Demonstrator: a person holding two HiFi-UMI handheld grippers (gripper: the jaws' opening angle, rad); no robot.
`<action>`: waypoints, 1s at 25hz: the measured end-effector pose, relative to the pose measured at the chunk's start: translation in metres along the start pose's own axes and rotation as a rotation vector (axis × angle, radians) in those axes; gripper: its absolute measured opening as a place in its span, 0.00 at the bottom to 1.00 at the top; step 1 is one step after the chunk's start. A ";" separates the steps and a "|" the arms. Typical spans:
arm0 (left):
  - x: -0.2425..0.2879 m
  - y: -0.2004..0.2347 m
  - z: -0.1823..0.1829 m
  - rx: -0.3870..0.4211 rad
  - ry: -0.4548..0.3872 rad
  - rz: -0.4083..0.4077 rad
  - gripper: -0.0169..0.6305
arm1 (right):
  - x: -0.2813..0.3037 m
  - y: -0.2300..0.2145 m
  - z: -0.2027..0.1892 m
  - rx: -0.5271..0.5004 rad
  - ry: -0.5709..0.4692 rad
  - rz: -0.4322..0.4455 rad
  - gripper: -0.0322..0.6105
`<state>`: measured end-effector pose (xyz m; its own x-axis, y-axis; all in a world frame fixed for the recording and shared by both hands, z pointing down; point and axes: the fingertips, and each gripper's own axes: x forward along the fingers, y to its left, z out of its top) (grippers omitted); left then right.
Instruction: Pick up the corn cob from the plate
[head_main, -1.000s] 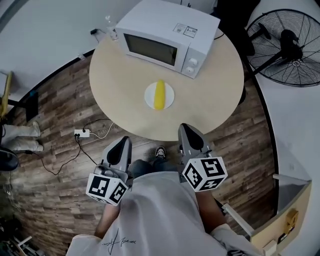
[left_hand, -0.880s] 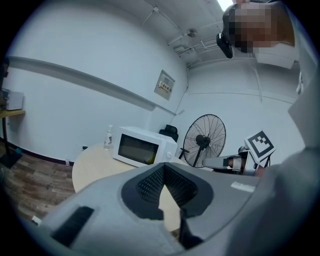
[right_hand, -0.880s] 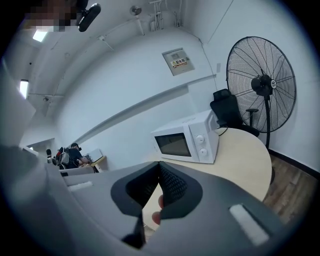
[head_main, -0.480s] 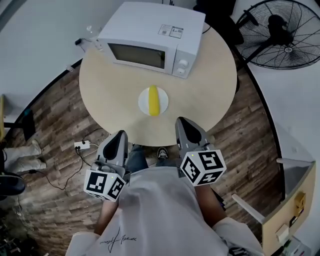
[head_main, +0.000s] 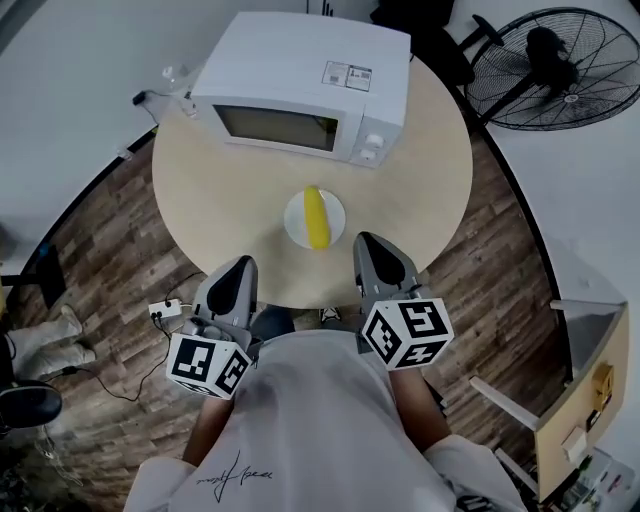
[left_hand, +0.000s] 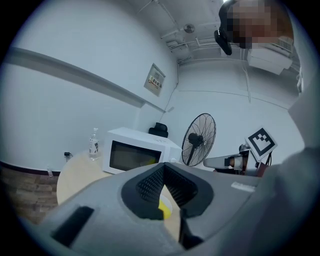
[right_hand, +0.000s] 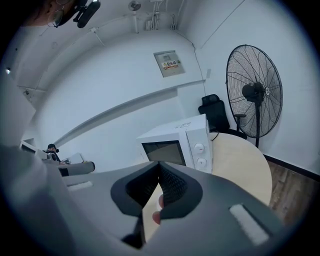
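The corn cob (head_main: 316, 217) lies on the plate (head_main: 296, 223), on the table (head_main: 420, 170) before the microwave (head_main: 300, 85).

A yellow corn cob (head_main: 316, 217) lies flat on a small round white plate (head_main: 336, 211), bare of husk and smooth-looking from above. It rests lengthwise across the plate's middle, reaching almost from rim to rim, with one end towards the white microwave (head_main: 300, 85) and the other towards the person, slightly angled. The plate sits flat on the round pale wooden table (head_main: 420, 190), in front of the microwave and apart from it, nearer the table's near edge. In the left gripper view only a sliver shows, a patch of yellow cob (left_hand: 163, 210) against the white plate (left_hand: 168, 202).
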<state>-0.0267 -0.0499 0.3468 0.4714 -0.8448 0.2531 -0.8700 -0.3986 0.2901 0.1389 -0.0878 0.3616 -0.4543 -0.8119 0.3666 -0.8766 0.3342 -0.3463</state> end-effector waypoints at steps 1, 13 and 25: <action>0.002 0.005 0.003 0.000 0.001 -0.006 0.03 | 0.003 0.002 0.001 0.000 0.000 -0.008 0.07; 0.015 0.061 0.026 0.014 0.020 -0.064 0.03 | 0.032 0.028 0.009 0.005 -0.023 -0.093 0.07; 0.013 0.089 0.029 0.050 0.048 -0.151 0.02 | 0.050 0.047 0.000 -0.009 -0.026 -0.148 0.10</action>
<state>-0.1022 -0.1068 0.3487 0.6030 -0.7561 0.2543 -0.7941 -0.5384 0.2821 0.0748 -0.1124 0.3637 -0.3155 -0.8650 0.3903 -0.9352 0.2136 -0.2824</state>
